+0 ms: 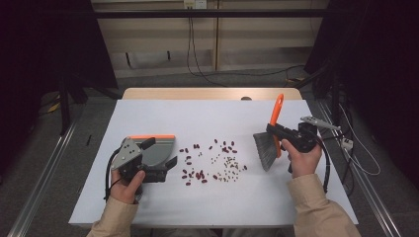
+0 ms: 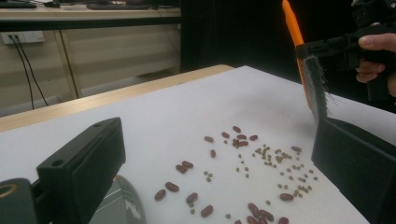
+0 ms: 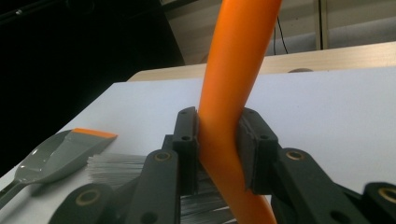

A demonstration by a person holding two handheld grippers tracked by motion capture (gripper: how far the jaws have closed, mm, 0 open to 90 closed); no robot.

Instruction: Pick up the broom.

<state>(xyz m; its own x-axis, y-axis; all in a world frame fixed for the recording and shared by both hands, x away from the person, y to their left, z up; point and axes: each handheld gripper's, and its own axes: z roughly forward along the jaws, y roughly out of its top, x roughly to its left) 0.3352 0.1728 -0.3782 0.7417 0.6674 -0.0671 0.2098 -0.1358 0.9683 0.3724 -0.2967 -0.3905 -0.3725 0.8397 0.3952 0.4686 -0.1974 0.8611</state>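
White tabletop (image 1: 148, 197) beans (image 1: 212, 160), scattered mid-frame, are about to be swept: the brush (image 1: 271, 140) is pinched by the right claw (image 1: 276, 132), the dustpan (image 1: 160, 148) by the left claw (image 1: 165, 165), so a leftward stroke seems called for.

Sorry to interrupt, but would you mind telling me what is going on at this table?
A person is set to sweep up spilled beans. The right gripper is shut on the orange handle of a small brush, bristles down just right of the scattered beans. The left gripper is at the grey dustpan lying left of the beans; whether it grips the pan cannot be told. The beans lie loose on the white table, none in the pan yet.
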